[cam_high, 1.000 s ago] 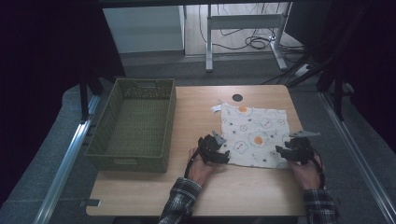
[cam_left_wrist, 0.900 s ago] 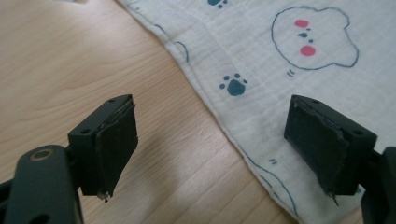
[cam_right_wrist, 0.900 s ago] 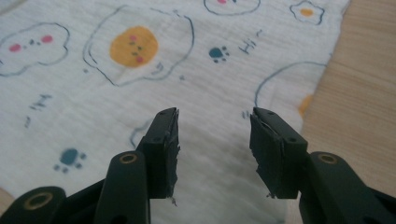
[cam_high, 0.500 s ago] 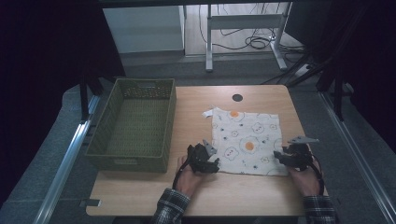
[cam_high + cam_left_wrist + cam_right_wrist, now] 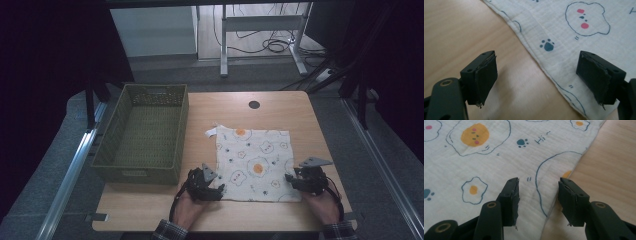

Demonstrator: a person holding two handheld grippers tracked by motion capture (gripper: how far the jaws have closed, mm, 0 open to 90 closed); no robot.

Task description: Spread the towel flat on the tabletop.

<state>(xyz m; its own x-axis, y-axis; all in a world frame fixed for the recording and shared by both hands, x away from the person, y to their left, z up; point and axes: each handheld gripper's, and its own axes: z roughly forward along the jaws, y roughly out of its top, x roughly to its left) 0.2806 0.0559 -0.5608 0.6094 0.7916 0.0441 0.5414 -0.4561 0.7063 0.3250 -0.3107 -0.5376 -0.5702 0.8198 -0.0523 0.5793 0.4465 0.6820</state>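
Observation:
A white cloth (image 5: 255, 162) printed with fried eggs and paw marks lies spread flat on the wooden table (image 5: 145, 207). My left gripper (image 5: 214, 189) sits at the cloth's near left corner. In the left gripper view it (image 5: 544, 80) stands wide open, and the cloth's hem (image 5: 534, 53) runs slantwise between the jaws. My right gripper (image 5: 295, 181) is at the near right corner. In the right gripper view its (image 5: 539, 200) jaws are apart over the cloth's (image 5: 499, 157) side edge, and no pad presses on the fabric.
A green woven basket (image 5: 182, 130) stands on the table's left half, close to my left hand. A round black cable hole (image 5: 254, 104) lies beyond the cloth. A metal desk frame (image 5: 260, 22) and cables are on the floor behind.
Both grippers have moved toward the near table edge. The cloth has slid the same way and now lies flatter, its far left corner unfolded.

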